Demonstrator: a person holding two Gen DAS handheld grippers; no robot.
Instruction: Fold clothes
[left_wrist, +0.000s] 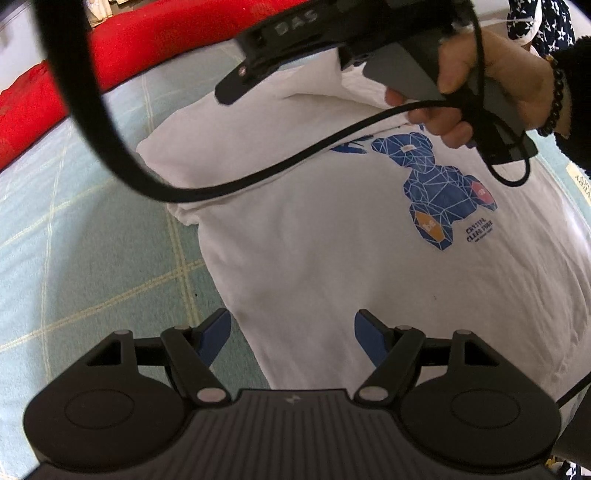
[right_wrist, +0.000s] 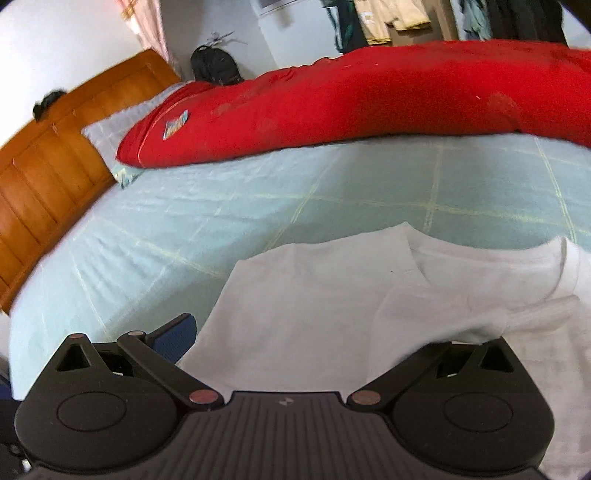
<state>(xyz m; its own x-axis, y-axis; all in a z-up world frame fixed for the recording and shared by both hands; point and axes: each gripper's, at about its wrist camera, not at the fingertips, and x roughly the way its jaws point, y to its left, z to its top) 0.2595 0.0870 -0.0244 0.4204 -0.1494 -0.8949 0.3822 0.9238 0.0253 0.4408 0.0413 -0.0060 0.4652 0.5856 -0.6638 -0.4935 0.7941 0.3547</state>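
A white T-shirt (left_wrist: 332, 258) lies spread on a bed, on a pale green checked bedsheet (left_wrist: 74, 229). Its front carries a blue geometric bear print (left_wrist: 443, 192) with small orange and red patches and a few lines of blue lettering beside it. In the left wrist view one sleeve is folded in over the body of the shirt, toward the top left of the garment.

The left tool (left_wrist: 291, 332) hangs over the lower part of the shirt with its blue-padded fingers (left_wrist: 216, 334) spread wide; nothing sits between them, one finger over the sheet and the other over the white cloth.

The right tool (right_wrist: 332, 343) shows in both views. In the left wrist view a hand (left_wrist: 491, 85) grips its grey handle over the upper edge of the shirt, a dark bead bracelet (left_wrist: 556, 99) on the wrist and a black cable (left_wrist: 229, 188) looping down across the cloth. In its own view white fabric (right_wrist: 424, 302) is draped over its front and hides the right-hand finger, so I cannot tell whether the tool pinches the cloth or merely lies under it; only the left blue pad (right_wrist: 177, 332) shows.

A long red quilt (right_wrist: 369, 96) lies along the far side of the bed, a wooden headboard (right_wrist: 48, 166) stands at its end, and clothes (right_wrist: 391, 18) hang on the wall behind.
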